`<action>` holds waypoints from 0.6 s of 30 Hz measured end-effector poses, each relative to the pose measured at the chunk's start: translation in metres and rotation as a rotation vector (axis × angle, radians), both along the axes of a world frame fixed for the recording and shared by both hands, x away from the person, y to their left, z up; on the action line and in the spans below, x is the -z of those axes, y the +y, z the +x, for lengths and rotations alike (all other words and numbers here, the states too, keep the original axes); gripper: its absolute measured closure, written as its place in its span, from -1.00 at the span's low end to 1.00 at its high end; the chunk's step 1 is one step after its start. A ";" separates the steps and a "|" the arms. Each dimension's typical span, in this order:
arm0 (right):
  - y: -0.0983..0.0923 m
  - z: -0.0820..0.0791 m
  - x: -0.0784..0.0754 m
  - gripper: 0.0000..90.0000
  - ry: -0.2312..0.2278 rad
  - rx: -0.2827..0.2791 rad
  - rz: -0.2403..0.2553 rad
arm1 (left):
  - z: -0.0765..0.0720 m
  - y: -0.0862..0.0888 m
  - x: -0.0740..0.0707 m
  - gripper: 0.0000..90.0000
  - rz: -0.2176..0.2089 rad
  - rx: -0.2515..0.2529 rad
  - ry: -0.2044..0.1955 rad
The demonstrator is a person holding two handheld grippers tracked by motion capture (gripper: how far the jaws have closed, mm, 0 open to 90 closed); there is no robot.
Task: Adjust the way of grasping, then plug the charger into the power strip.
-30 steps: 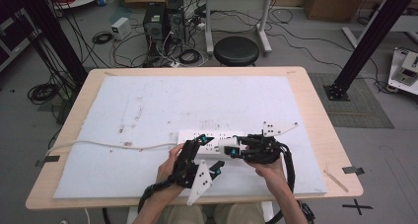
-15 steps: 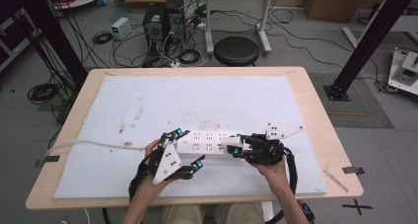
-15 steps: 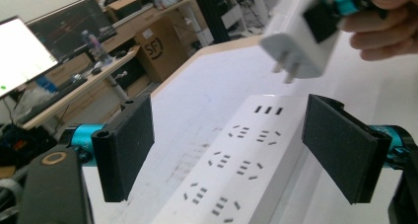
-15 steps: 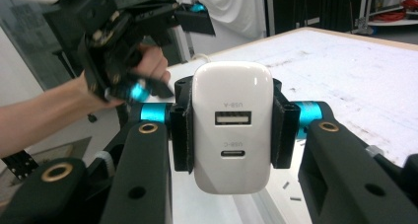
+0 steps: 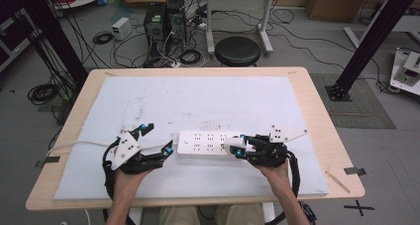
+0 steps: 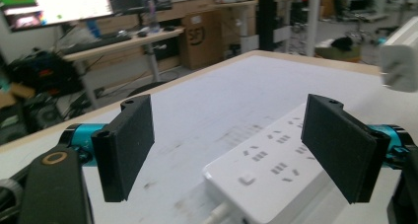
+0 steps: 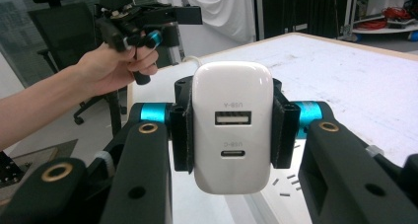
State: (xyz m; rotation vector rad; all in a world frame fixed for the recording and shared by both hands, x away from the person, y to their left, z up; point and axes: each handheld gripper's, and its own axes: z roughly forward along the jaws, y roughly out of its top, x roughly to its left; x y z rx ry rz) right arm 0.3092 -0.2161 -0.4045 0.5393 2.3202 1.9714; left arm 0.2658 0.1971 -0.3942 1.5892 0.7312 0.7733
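On white mat [image 5: 198, 101], near 6 o'clock edge: white power strip [image 5: 208, 143] lying flat, cord end toward 9 o'clock. Right gripper [image 5: 239, 148] clamped on white USB charger [image 7: 232, 127], at strip's 3 o'clock end. Left gripper [image 5: 156, 138] jaws wide, empty, at 9 o'clock end. Advice: steady strip, align prongs squarely over socket, press straight. Cord [image 5: 79, 144] nearest obstacle.

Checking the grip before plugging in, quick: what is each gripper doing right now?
Left gripper: open, holding nothing, at the end of the power strip.
Right gripper: closed on the white charger.
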 end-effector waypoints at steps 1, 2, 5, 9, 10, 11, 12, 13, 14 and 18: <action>0.000 0.000 0.000 0.40 -0.007 0.001 -0.001 | 0.000 0.006 0.002 -0.54 -0.007 -0.030 0.016; -0.001 -0.001 0.000 0.40 0.002 0.003 -0.004 | 0.000 0.012 0.004 -0.54 -0.024 -0.052 0.029; -0.001 -0.001 0.000 0.40 -0.001 0.002 -0.002 | 0.000 0.023 0.009 -0.54 -0.046 -0.081 0.047; -0.004 0.000 0.000 0.40 0.005 0.005 -0.007 | -0.001 0.039 0.017 -0.54 -0.077 -0.125 0.079; -0.004 0.000 0.000 0.40 0.005 0.005 -0.007 | -0.001 0.039 0.017 -0.54 -0.077 -0.125 0.079; -0.004 0.001 0.000 0.40 0.003 0.006 -0.011 | -0.001 0.042 0.019 -0.54 -0.073 -0.131 0.086; -0.004 0.002 -0.001 0.40 0.004 0.004 -0.025 | -0.001 0.045 0.020 -0.54 -0.070 -0.140 0.089; -0.003 0.003 -0.001 0.40 -0.001 0.004 -0.027 | -0.001 0.046 0.020 -0.54 -0.070 -0.145 0.090; -0.003 0.003 -0.001 0.40 -0.001 0.004 -0.027 | -0.001 0.046 0.020 -0.54 -0.070 -0.145 0.090; -0.004 0.004 -0.004 0.40 -0.008 0.002 -0.042 | -0.002 0.052 0.023 -0.54 -0.070 -0.172 0.095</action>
